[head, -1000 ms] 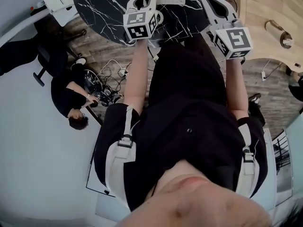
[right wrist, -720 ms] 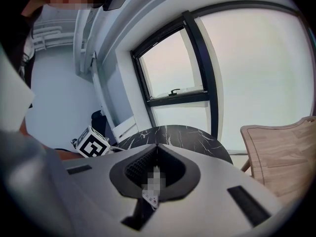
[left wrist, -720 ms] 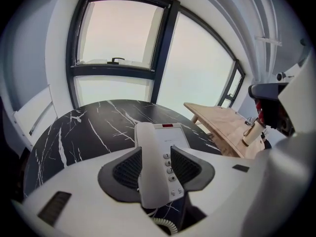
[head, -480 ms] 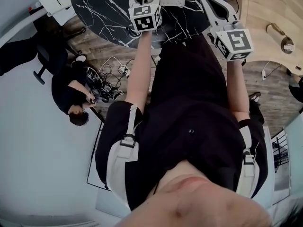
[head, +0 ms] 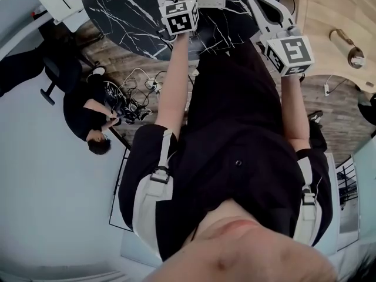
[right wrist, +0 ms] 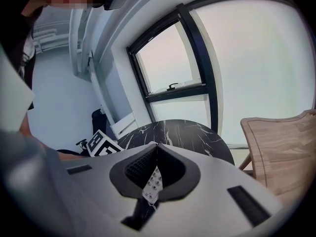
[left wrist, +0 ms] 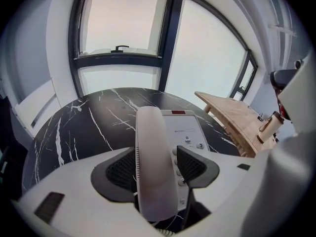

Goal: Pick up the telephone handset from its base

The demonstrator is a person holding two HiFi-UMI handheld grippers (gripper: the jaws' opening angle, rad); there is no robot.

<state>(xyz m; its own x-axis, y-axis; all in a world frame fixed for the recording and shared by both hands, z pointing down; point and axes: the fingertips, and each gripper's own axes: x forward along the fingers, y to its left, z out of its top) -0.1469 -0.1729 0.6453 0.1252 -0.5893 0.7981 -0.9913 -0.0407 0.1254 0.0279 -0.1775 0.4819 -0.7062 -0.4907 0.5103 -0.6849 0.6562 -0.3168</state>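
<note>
table [left wrist: 74,127]: black with thin white lines
handset [left wrist: 155,186]: white
phone base [left wrist: 190,127]: pale grey, red strip on top
left gripper [left wrist: 157,164]: white, dark grey pads
cube [head: 182,17]: black and white squares
wooden board [left wrist: 232,115]: light brown

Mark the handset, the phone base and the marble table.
handset [left wrist: 155,164], left gripper view, middle of its back.
phone base [left wrist: 187,130], left gripper view, face panel above the keys.
marble table [left wrist: 89,127], left gripper view, bare top left of the phone.

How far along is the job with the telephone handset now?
Done: the left tongs stand around the handset, their jaws having just been opening. In hand: lining up; the pads do not press it yet. Left: closing on it and lifting it off the base.
</note>
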